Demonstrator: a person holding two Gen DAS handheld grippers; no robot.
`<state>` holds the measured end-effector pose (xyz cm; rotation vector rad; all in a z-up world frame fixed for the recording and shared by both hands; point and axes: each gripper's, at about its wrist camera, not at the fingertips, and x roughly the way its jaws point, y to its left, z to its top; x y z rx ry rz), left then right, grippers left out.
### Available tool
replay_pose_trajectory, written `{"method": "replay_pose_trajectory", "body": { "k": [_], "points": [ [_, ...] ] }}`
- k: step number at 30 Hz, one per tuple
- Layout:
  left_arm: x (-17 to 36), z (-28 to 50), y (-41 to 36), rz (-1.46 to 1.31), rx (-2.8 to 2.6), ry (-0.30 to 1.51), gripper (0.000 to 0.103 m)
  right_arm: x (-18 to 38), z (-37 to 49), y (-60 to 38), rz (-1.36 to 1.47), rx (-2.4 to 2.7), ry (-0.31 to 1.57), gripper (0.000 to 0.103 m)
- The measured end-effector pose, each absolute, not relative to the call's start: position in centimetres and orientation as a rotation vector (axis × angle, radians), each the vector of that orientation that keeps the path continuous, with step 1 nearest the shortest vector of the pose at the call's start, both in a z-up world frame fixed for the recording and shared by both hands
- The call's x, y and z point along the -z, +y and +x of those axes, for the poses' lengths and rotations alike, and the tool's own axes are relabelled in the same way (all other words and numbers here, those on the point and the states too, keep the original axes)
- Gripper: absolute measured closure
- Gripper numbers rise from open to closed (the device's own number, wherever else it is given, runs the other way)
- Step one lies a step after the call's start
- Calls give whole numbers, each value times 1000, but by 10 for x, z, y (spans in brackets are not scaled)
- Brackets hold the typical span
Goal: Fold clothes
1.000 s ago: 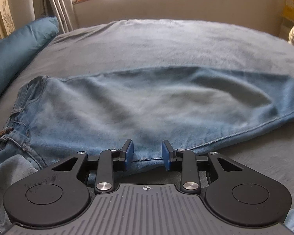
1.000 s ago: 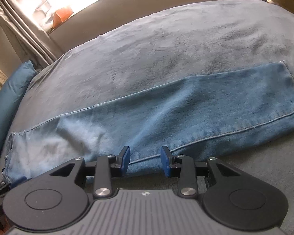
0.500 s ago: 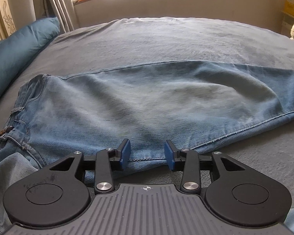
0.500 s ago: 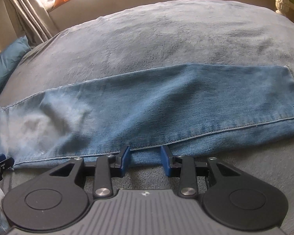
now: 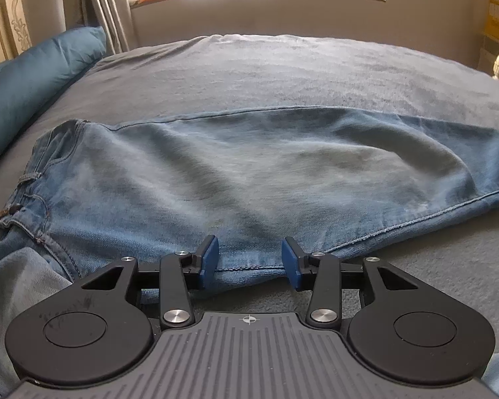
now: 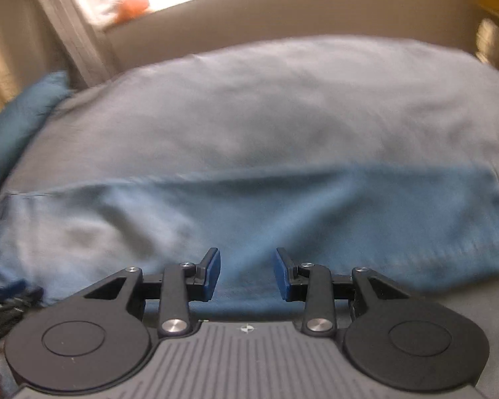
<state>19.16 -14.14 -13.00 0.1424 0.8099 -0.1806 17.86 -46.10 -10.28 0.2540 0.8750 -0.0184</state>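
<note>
Since a second ago your left gripper (image 5: 249,259) has kept its place while its jaws have just been opening; the near seam of the jeans (image 5: 243,183) lies between the blue pads (image 5: 209,259), which stand clear of the cloth on either side. Your right gripper (image 6: 248,274) has swung across the bed, so the far hem that reached the frame's edge before now sits inside it.

From your left wrist you get what the other view lacks: the waistband end of the jeans at the left, with belt loops, a pocket edge and stitched seams, all sharp. The denim is pale, faded and softly rumpled, laid lengthwise across a grey bedspread (image 5: 282,73) with a brushed, napped surface. A teal pillow (image 5: 33,79) rests at the left edge, and grey curtains (image 5: 106,6) hang beside a bright window sill.

From your right wrist everything is smeared by motion. You see the leg end instead: a deeper blue band of jeans (image 6: 349,219) ending in a straight hem at the right. The right gripper's jaws stand apart, with the near edge of the denim lying between the pads and not pinched. The pillow (image 6: 16,116) shows as a blurred teal wedge at the left, and the bedspread (image 6: 282,99) fills the rest.
</note>
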Motion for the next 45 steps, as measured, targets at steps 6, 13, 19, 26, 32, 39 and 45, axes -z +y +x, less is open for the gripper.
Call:
{"method": "replay_pose_trajectory", "body": {
  "k": [6, 13, 19, 26, 32, 39, 45],
  "points": [
    [130, 185, -140, 124, 169, 779, 61, 93, 236, -399, 228, -194, 889, 65],
    [111, 183, -116, 43, 130, 717, 61, 125, 305, -320, 180, -365, 1005, 66],
    [121, 207, -78, -48, -37, 763, 61, 154, 347, -301, 86, -204, 995, 75],
    [129, 212, -48, -144, -80, 764, 61, 118, 351, -248, 98, -353, 1018, 73],
    [133, 209, -51, -123, -93, 741, 61, 157, 379, -178, -34, -341, 1070, 81],
    [135, 210, -44, -134, -80, 742, 61, 113, 374, -143, 35, -435, 1040, 80],
    [136, 207, -42, -141, -82, 738, 61, 160, 417, -89, 29, -473, 1153, 83]
  ]
}}
